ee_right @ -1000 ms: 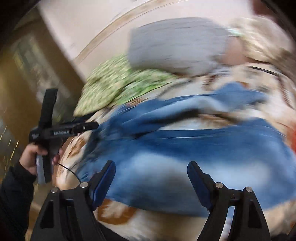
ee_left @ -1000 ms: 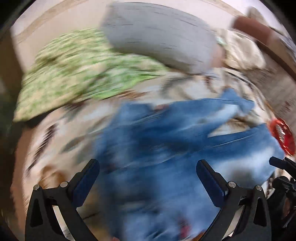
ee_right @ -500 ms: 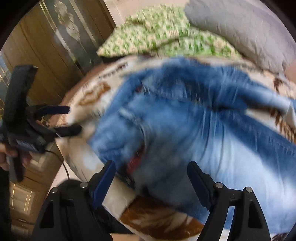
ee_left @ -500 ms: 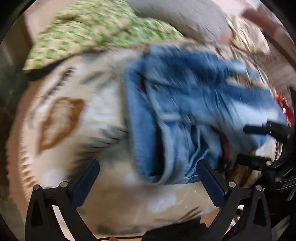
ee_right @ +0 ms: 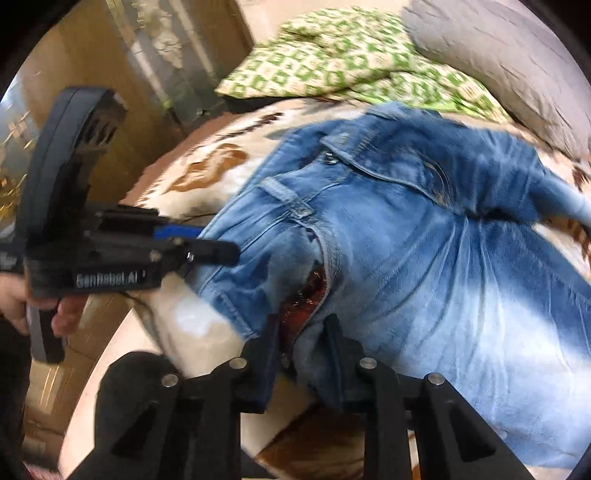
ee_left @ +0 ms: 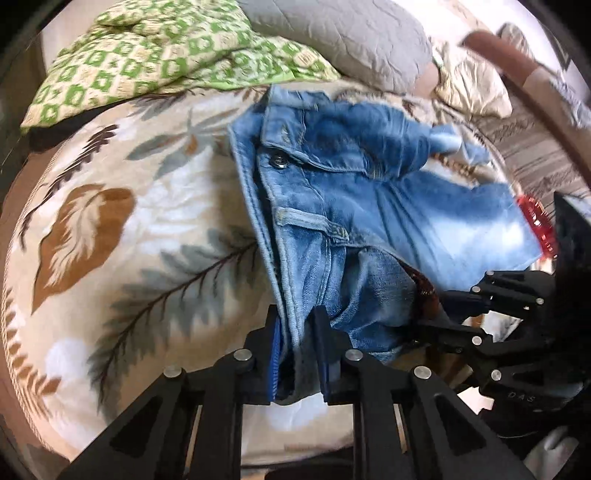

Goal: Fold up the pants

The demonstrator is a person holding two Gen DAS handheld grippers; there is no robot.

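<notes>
Blue jeans (ee_left: 362,206) lie crumpled on a leaf-patterned bedspread (ee_left: 122,229), waistband toward me, legs running away to the right. My left gripper (ee_left: 295,325) is shut on the waistband at its near left end. My right gripper (ee_right: 301,332) is shut on the waistband edge by the open pocket with red lining (ee_right: 301,295). The right gripper also shows in the left wrist view (ee_left: 436,317), just right of the left one. The left gripper shows in the right wrist view (ee_right: 221,251), closed on the waistband corner.
A green patterned pillow (ee_left: 155,51) and a grey pillow (ee_left: 343,29) lie at the far side of the bed. A red object (ee_left: 537,221) sits past the pant leg. A wooden wardrobe (ee_right: 122,74) stands left of the bed.
Both grippers were open above the jeans; they have come down to the near waistband and closed on it, side by side.
</notes>
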